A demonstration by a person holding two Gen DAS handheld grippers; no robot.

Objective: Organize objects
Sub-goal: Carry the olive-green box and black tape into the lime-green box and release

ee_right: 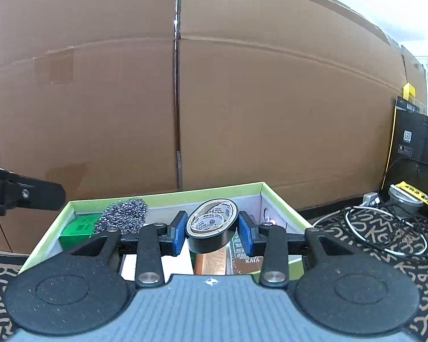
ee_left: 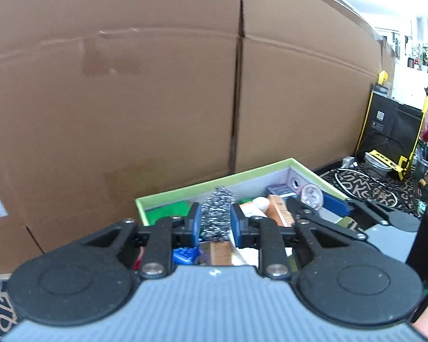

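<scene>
Firmly clamped: left claw on scourer

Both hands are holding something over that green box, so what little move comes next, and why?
Probably lower the right gripper slightly and release the black tape roll, since it hangs clamped right above the green box, which already holds clutter.
</scene>
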